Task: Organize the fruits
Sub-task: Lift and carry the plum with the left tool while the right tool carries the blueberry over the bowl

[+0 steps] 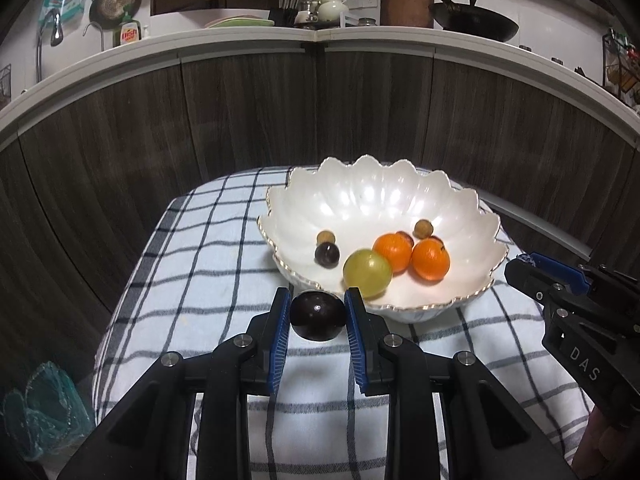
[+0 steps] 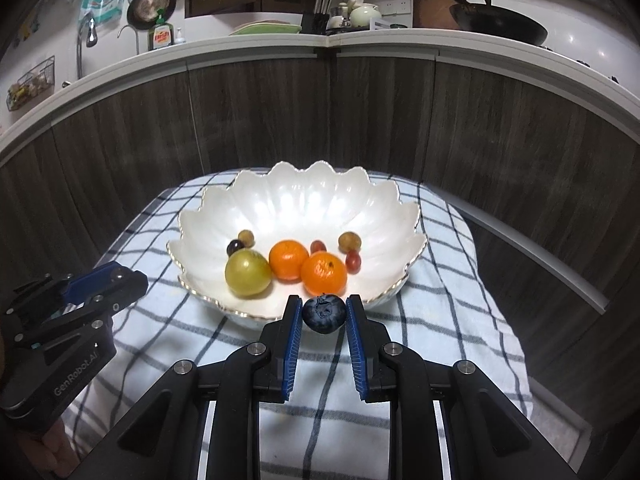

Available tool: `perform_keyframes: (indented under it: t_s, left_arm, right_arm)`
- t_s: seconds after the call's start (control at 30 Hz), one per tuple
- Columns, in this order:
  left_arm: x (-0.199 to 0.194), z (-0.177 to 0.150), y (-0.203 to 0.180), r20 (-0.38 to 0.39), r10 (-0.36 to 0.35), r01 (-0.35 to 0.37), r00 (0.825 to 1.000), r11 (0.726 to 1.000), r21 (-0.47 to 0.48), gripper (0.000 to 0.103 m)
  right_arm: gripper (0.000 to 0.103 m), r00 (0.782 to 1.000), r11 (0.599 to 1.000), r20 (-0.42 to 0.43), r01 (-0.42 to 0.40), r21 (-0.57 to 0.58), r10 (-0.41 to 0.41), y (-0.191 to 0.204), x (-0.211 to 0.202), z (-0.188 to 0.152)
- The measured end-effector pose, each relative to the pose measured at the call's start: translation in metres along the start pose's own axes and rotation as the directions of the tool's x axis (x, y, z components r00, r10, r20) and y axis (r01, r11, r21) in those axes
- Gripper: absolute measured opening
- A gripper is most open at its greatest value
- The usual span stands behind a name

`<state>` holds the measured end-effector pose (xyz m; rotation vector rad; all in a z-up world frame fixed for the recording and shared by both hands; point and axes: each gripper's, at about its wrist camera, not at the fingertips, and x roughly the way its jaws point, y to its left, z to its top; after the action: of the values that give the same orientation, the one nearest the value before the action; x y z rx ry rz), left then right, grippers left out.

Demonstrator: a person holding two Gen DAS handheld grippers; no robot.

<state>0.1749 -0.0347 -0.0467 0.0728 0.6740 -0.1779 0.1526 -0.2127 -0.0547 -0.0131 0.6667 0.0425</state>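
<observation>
Left claw [image 1: 317, 316] grips a dark plum [image 1: 317, 317]; right claw [image 2: 323, 314] pinches a blueberry [image 2: 324, 314]. Just ahead of both sits the scalloped bowl [image 2: 304, 200], its near rim nearly under each fruit.

Right gripper [image 1: 520, 266] reads "DAS"; left gripper [image 2: 132, 280] "GenRobot.AI"; bottle [image 1: 129, 32] (by the sink) perhaps "dish"

Background's a kitchen counter [image 1: 240, 38] with a dish soap bottle [image 1: 129, 34], a black wok [image 1: 476, 20], a pale teapot [image 1: 332, 7], and a checked cloth [image 1: 192, 264] up front.
</observation>
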Motion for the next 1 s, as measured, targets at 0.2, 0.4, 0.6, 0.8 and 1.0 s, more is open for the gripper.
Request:
perform_keyframes:
  t_s: [0.2, 0.4, 0.6, 0.8, 1.0]
  left_arm:
    - [0.001, 0.017, -0.003, 0.014, 0.0, 0.0, 1.0, 1.0, 0.008, 0.028]
    - [0.003, 0.032, -0.004, 0.019, -0.001, 0.001, 1.0, 1.0, 0.007, 0.028]
    - [0.007, 0.047, -0.007, 0.021, -0.001, 0.001, 1.0, 1.0, 0.016, 0.028]
    - [0.012, 0.061, -0.009, 0.023, -0.004, 0.003, 1.0, 1.0, 0.026, 0.028]
    - [0.019, 0.072, -0.01, 0.023, -0.007, 0.006, 1.0, 0.999, 0.032, 0.028]
  right_arm:
    - [0.024, 1.0, 1.0, 0.013, -0.001, 0.013, 0.0, -0.004, -0.002, 0.011]
    - [0.024, 1.0, 1.0, 0.029, 0.003, 0.027, -0.004, -0.01, -0.003, 0.026]
    - [0.024, 0.999, 0.999, 0.041, 0.008, 0.033, -0.009, -0.014, -0.003, 0.04]
    - [0.024, 0.999, 0.999, 0.043, 0.01, 0.044, -0.012, -0.02, 0.001, 0.052]
    - [0.024, 0.999, 0.998, 0.045, 0.016, 0.053, -0.018, -0.028, 0.006, 0.064]
